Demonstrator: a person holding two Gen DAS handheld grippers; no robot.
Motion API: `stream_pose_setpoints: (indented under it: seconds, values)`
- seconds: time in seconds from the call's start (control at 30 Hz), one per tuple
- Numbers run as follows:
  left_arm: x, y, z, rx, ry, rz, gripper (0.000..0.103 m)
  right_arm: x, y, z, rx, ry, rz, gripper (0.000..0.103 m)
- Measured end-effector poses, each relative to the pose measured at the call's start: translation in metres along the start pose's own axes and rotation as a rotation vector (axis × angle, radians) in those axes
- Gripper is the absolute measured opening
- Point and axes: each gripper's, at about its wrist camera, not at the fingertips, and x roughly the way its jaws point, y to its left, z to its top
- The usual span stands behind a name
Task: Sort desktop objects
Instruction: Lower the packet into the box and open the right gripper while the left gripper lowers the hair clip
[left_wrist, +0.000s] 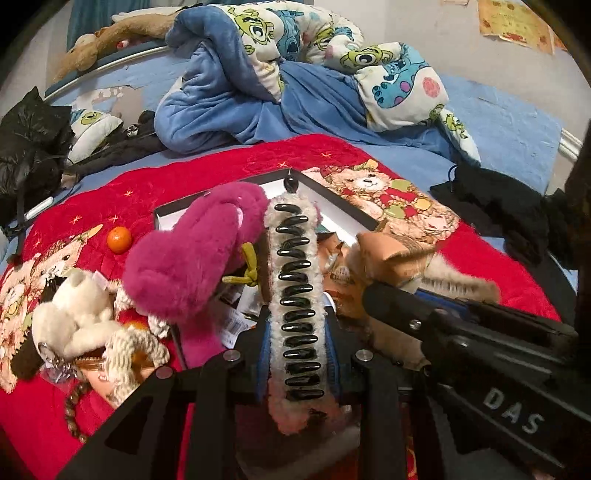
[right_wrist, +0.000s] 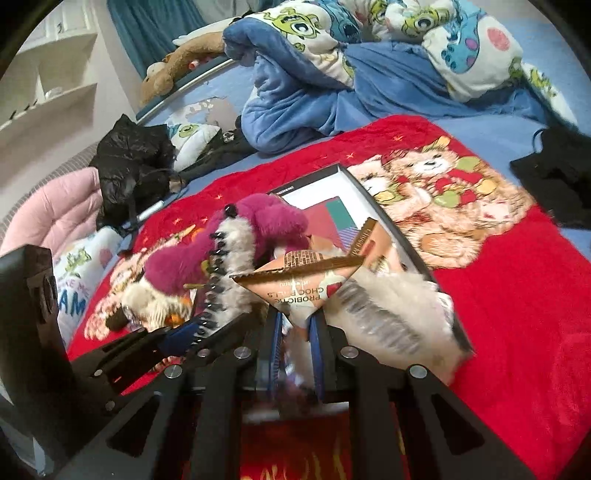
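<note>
Carrying both loads toward the open box (right_wrist: 388, 218) just ahead, you've got the left gripper (left_wrist: 295, 295) clamped narrow along a furry strip (left_wrist: 293, 258) running straight out from its fingers, and the right gripper (right_wrist: 295, 317) pinched tight on a snack pouch (right_wrist: 295, 284), the nearer to the box.

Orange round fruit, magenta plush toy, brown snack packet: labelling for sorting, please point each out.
Orange round fruit (left_wrist: 119, 239), left wrist view, centre.
Magenta plush toy (left_wrist: 192, 254), left wrist view, body.
Brown snack packet (right_wrist: 314, 284), right wrist view, printed face.
</note>
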Motion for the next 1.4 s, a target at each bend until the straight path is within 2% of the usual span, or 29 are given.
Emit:
stream_pose_setpoints:
  seconds: [0.07, 0.17, 0.23, 0.27, 0.37, 0.5, 1.0, 1.03, 1.07, 1.13, 1.17, 1.2, 1.27, 1.33, 1.4]
  values:
    - [0.003, 0.000, -0.003, -0.006, -0.016, -0.006, 0.026, 0.011, -0.006, 0.001, 0.034, 0.005, 0.010, 0.014]
    - [0.005, -0.012, -0.010, 0.083, -0.045, 0.068, 0.027, 0.028, -0.016, -0.002, 0.108, 0.027, 0.045, 0.012]
    - [0.001, -0.014, -0.017, 0.093, -0.071, 0.094, 0.027, 0.034, -0.018, -0.004, 0.123, 0.038, 0.033, 0.007]
    - [0.000, -0.013, -0.018, 0.080, -0.076, 0.091, 0.027, 0.036, -0.016, -0.006, 0.102, 0.039, 0.002, 0.007]
    - [-0.004, -0.007, -0.020, 0.047, -0.073, 0.067, 0.027, 0.035, -0.011, -0.007, 0.083, 0.041, -0.021, 0.008]
    - [-0.007, -0.003, -0.021, 0.024, -0.066, 0.042, 0.027, 0.031, -0.008, -0.009, 0.079, 0.043, -0.018, 0.009]
    - [-0.009, -0.005, -0.025, 0.027, -0.065, 0.067, 0.028, 0.022, -0.001, -0.013, 0.057, 0.042, -0.022, 0.014]
    - [-0.009, -0.006, -0.025, 0.033, -0.064, 0.083, 0.033, 0.022, -0.001, -0.013, 0.057, 0.043, -0.022, 0.014]
    - [-0.007, -0.008, -0.025, 0.043, -0.054, 0.097, 0.046, 0.022, -0.001, -0.013, 0.054, 0.046, -0.026, 0.015]
    - [-0.004, -0.010, -0.027, 0.060, -0.031, 0.129, 0.064, 0.022, -0.001, -0.012, 0.052, 0.049, -0.046, 0.020]
    - [-0.004, -0.009, -0.028, 0.060, -0.039, 0.119, 0.073, 0.021, 0.000, -0.012, 0.052, 0.046, -0.034, 0.029]
    - [-0.004, -0.009, -0.029, 0.056, -0.042, 0.102, 0.080, 0.019, 0.001, -0.011, 0.051, 0.039, -0.029, 0.042]
    - [-0.003, -0.007, -0.028, 0.054, -0.020, 0.136, 0.094, 0.019, 0.001, -0.010, 0.064, 0.046, -0.015, 0.054]
    - [-0.006, -0.006, -0.029, 0.063, -0.042, 0.178, 0.102, 0.018, 0.002, -0.010, 0.064, 0.046, -0.009, 0.060]
    - [-0.008, 0.000, -0.028, 0.046, -0.050, 0.176, 0.103, 0.017, 0.002, -0.010, 0.071, 0.050, 0.002, 0.066]
